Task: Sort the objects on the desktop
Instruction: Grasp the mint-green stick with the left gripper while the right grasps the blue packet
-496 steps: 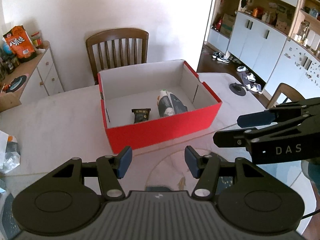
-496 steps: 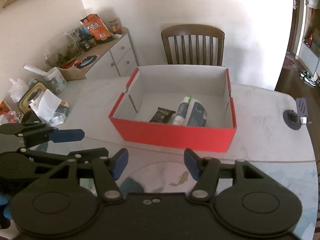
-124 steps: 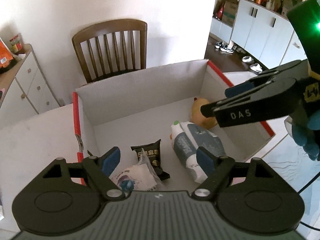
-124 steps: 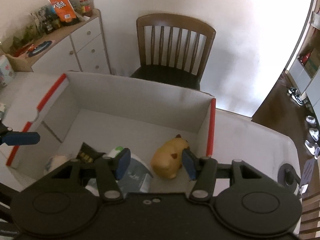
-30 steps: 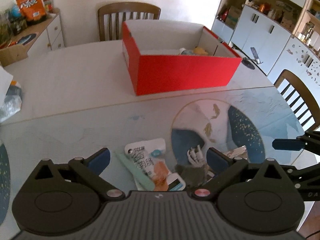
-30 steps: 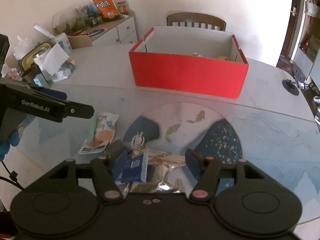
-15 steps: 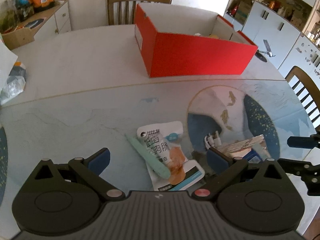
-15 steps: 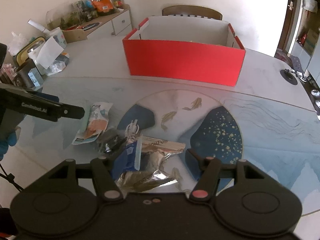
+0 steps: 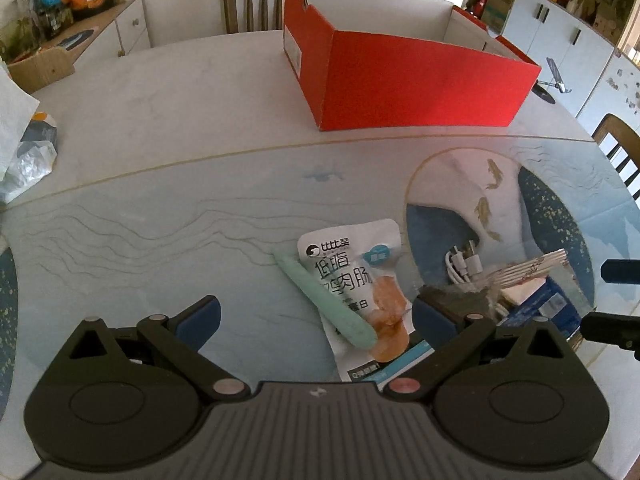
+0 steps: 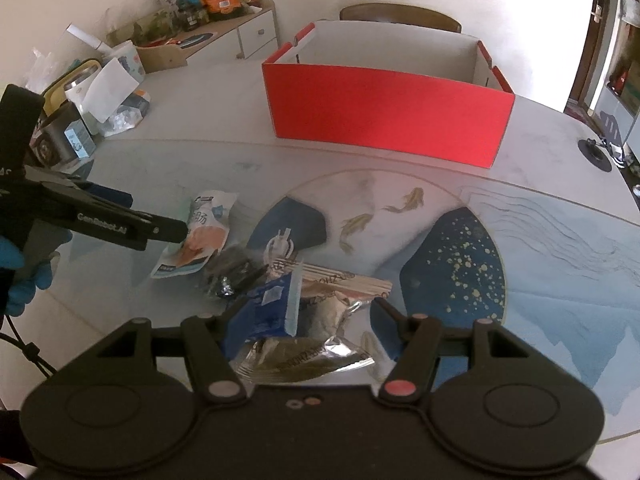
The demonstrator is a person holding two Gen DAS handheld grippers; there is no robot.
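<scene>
A pile of loose items lies on the table's near edge. A white sausage pouch (image 9: 360,280) lies flat with a mint-green tube (image 9: 324,300) across its left side. My left gripper (image 9: 316,318) is open and hovers low over both. To the right lie a white cable (image 9: 460,264), a dark crumpled wrapper (image 10: 230,270), a blue packet (image 10: 268,312) and a silver foil pouch (image 10: 316,344). My right gripper (image 10: 304,330) is open, straddling the blue packet and foil pouch. The red box (image 9: 404,84) stands at the back; its contents are hidden.
A sideboard (image 10: 224,40) with snack bags and jars stands at the back left. Bags, tins and paper (image 10: 92,104) crowd the table's left side. A chair (image 9: 256,4) stands behind the box. A small black stand (image 10: 596,152) sits at the table's right edge.
Both grippers have come down and forward toward the pile. The left now spans the sausage pouch and green tube; the right now spans the blue packet and foil pouch. Both stay open.
</scene>
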